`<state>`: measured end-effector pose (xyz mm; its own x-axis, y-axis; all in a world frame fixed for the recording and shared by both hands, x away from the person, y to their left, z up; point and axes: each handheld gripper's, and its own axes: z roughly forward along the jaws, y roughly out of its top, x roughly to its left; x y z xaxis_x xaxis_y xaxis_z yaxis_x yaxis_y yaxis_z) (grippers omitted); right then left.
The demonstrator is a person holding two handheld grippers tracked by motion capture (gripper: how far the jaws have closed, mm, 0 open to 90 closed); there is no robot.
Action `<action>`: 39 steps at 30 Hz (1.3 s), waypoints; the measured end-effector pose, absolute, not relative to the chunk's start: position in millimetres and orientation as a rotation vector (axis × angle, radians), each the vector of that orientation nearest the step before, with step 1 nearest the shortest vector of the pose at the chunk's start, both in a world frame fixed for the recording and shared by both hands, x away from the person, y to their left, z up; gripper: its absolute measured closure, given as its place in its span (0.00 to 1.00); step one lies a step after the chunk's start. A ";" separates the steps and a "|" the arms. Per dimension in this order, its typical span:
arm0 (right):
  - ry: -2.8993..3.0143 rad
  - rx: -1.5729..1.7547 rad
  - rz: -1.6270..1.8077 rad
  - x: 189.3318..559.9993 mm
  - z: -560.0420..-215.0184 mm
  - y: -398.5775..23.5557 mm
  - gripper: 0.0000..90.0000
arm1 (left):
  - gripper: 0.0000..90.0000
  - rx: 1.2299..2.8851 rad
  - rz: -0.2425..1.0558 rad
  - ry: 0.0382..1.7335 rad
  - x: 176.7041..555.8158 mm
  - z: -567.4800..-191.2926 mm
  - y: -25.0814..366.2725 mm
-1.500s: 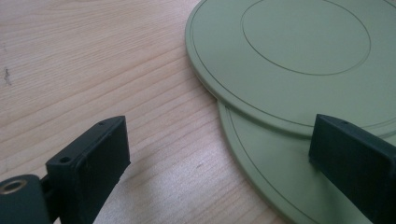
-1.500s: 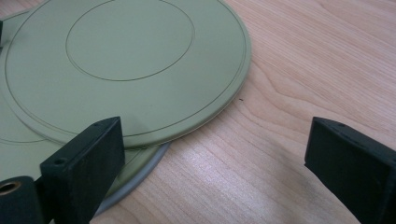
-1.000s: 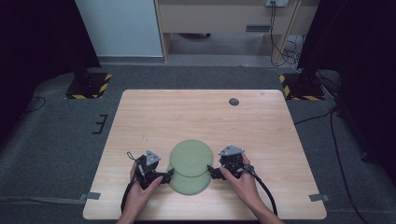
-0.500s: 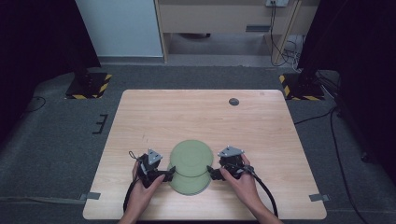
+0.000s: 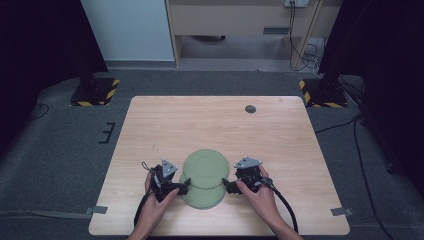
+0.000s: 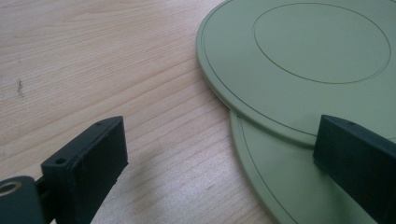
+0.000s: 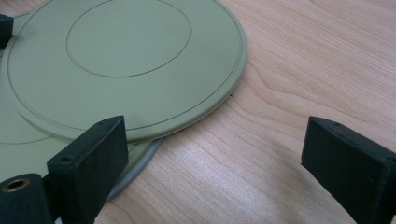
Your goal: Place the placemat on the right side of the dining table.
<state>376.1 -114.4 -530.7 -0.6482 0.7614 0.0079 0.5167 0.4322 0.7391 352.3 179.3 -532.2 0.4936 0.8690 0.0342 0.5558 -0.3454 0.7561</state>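
Two pale green round plates lie on the wooden table, stacked off-centre. The top plate (image 5: 206, 168) (image 6: 299, 60) (image 7: 126, 60) sits a little farther back than the lower plate (image 5: 202, 199) (image 6: 280, 186) (image 7: 28, 149). A thin grey rim (image 7: 140, 163) shows under the stack in the right gripper view. My left gripper (image 5: 184, 187) (image 6: 222, 140) is open at the stack's left edge, with one jaw over the lower plate and the other over bare wood. At the right edge, my right gripper (image 5: 227, 186) (image 7: 215, 140) is open too, one jaw over the plates' rim.
The light wooden table (image 5: 280, 135) has a small dark round disc (image 5: 250, 109) near its far edge. Grey carpet surrounds the table, and black stands with yellow-striped bases (image 5: 95, 92) sit at both far corners. A cable trails back from each gripper.
The left gripper has crept slightly toward the plates. The right gripper and both plates have stayed put.
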 end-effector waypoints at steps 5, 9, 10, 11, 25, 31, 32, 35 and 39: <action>2.363 1.117 1.062 378.0 -531.9 -115.2 0.07 | 0.02 2.040 0.569 1.172 352.8 -532.4 179.4; 2.365 1.114 1.065 378.4 -531.6 -115.1 0.09 | 0.04 2.046 0.560 1.165 351.1 -531.5 179.0; 2.369 1.115 1.057 378.0 -530.4 -115.8 0.09 | 0.04 2.046 0.551 1.164 350.2 -531.6 178.7; 2.379 1.112 1.053 377.7 -529.0 -117.3 0.08 | 0.04 2.045 0.544 1.166 349.3 -531.6 178.5; 2.595 1.013 1.017 401.3 -488.7 -112.9 0.20 | 0.03 2.044 0.524 1.172 347.4 -532.0 180.2; 2.647 1.094 1.032 433.0 -496.3 -95.8 0.26 | 0.02 2.032 0.517 1.190 348.3 -532.9 183.2; 2.646 1.129 1.057 438.6 -500.1 -94.0 0.27 | 0.02 2.029 0.513 1.191 348.5 -533.3 183.8; 2.658 1.158 1.071 443.6 -505.1 -93.7 0.29 | 0.02 2.026 0.510 1.195 348.5 -533.6 184.0; 2.679 1.217 1.108 450.0 -513.1 -96.0 0.31 | 0.02 2.022 0.506 1.199 348.6 -534.0 184.2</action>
<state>450.0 -96.0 -513.1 -0.7005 0.6587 0.2746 0.6603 0.4523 0.5995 348.6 184.2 -534.0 0.4904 0.8711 -0.0268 0.5881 -0.3081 0.7478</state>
